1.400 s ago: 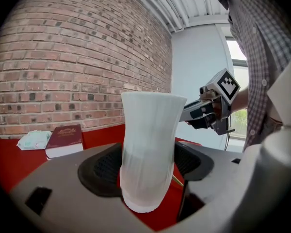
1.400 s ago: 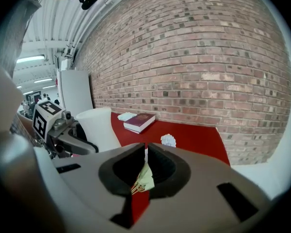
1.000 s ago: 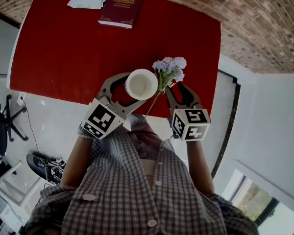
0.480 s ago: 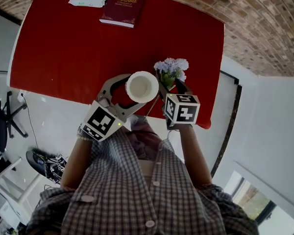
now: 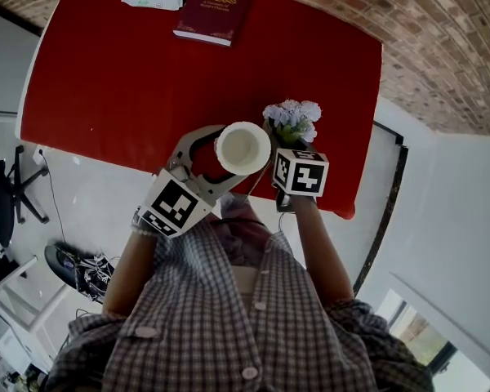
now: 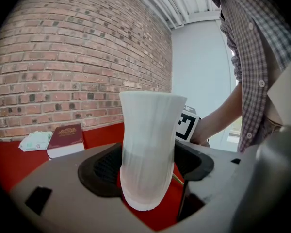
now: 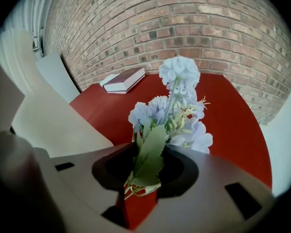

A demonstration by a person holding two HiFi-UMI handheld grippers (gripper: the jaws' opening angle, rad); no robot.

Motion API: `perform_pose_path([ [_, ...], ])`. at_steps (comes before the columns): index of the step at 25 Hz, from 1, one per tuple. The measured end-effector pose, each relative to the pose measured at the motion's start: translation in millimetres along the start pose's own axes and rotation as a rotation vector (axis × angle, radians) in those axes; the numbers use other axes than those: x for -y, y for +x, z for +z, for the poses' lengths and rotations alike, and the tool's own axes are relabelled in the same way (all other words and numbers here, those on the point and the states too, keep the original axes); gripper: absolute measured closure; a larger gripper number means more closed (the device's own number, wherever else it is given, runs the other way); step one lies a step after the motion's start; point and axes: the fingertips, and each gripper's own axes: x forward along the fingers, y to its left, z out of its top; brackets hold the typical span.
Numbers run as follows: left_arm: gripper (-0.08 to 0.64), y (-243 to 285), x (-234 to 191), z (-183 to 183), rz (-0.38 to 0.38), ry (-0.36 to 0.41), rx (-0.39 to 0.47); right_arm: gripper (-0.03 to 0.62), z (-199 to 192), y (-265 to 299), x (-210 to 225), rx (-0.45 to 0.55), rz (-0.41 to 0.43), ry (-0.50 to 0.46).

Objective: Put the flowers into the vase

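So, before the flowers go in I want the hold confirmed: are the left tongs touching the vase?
Touching. In the left gripper view the left tongs are closed on the white vase, with a dark pad against each side.

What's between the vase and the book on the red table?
Nothing, just bare red table between the vase and the book, seen in the head view.

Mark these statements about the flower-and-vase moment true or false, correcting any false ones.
1. The white ribbed vase is gripped between the left gripper jaws. True.
2. The pale blue artificial flowers already stand in the vase. False: they are beside it, outside its mouth.
3. The right gripper is empty. False: the flowers' leaves and stem sit between its jaws, which have just been closing.
4. A dark red book lies near the red table far edge. True.
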Motion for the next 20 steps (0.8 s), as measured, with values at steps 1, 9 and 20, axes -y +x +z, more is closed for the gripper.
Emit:
perform_pose_path([
  [1,0.218,0,0,0,0.000,0.002,-0.001,0.469,0,0,0,0.005,0.003,0.004],
  [9,0.216,-1,-1,-2,-0.003,-0.003,0.000,0.565,8,-15,7,0.087,0.038,0.108],
  [20,0.218,0,-3,-3,-0.003,-0.012,0.012,0.575,47,-59,11,0.307,0.049,0.136],
])
